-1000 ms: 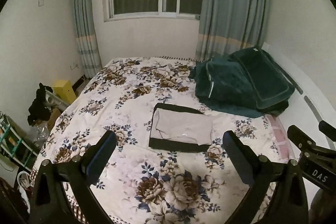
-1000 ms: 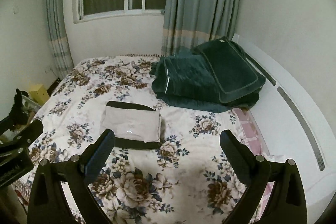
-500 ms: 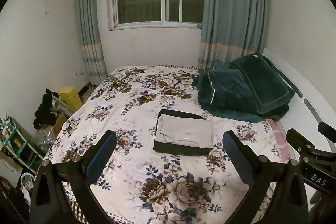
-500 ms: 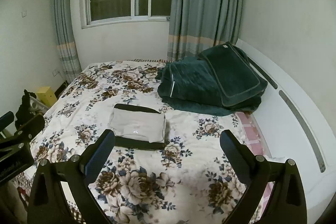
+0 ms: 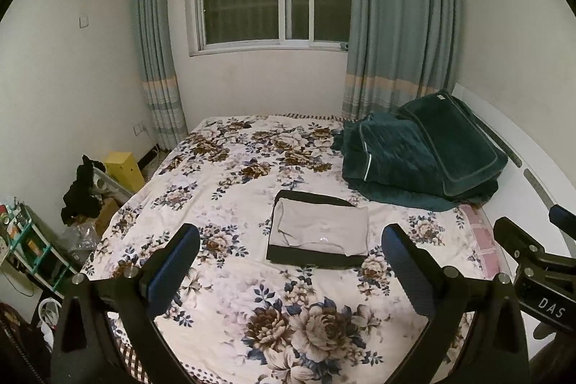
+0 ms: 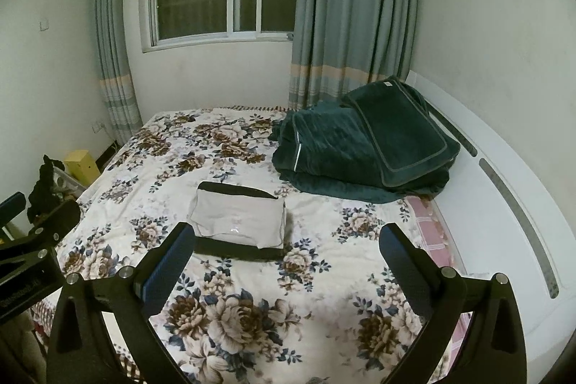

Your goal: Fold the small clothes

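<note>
A folded beige garment lies flat on top of a folded black garment in the middle of the floral bed sheet. My left gripper hovers open above the near part of the bed, well short of the stack, with nothing between its fingers. My right gripper is likewise open and empty, held back from the stack, which sits ahead and to its left. Each gripper's body shows at the edge of the other's view.
A dark green quilt with a pillow is piled at the bed's far right by the white headboard. Left of the bed stand a yellow box, dark clothes and a shelf. Window and curtains behind.
Both grippers have drawn back and risen, so the folded stack looks smaller and farther off and more of the window shows. Both stay open.
</note>
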`<control>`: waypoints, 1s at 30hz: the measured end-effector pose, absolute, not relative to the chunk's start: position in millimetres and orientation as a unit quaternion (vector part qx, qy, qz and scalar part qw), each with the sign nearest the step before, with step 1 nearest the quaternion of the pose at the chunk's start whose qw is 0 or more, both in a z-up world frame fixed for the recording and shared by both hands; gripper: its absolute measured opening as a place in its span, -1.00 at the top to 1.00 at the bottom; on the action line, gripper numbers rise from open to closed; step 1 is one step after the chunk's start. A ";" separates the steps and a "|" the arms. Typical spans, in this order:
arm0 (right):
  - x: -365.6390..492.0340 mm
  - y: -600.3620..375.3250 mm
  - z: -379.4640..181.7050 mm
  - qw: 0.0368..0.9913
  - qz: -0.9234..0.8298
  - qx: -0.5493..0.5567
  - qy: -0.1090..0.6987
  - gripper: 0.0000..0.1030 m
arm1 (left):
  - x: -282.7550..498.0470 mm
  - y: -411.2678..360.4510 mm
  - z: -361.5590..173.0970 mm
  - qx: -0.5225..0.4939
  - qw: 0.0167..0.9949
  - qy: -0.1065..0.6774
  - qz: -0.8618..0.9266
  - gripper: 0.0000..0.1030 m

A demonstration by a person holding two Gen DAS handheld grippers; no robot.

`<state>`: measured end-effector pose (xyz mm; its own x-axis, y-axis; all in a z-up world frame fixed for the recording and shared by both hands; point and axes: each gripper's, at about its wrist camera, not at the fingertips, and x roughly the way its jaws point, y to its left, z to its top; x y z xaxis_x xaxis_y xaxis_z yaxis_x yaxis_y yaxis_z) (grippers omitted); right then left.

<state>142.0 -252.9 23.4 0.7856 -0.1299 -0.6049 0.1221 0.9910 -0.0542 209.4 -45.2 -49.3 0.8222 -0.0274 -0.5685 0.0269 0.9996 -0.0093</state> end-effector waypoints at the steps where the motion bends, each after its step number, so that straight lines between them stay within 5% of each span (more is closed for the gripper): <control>1: 141.4 -252.9 23.2 0.945 -0.066 -0.005 0.322 -1.00 | 207.9 -44.5 -48.4 0.000 0.955 0.297 -0.014 -1.00; 30: 143.9 -253.7 24.8 0.946 -0.065 -0.002 0.318 -1.00 | 207.9 -44.0 -43.4 -0.001 0.955 0.296 -0.008 -1.00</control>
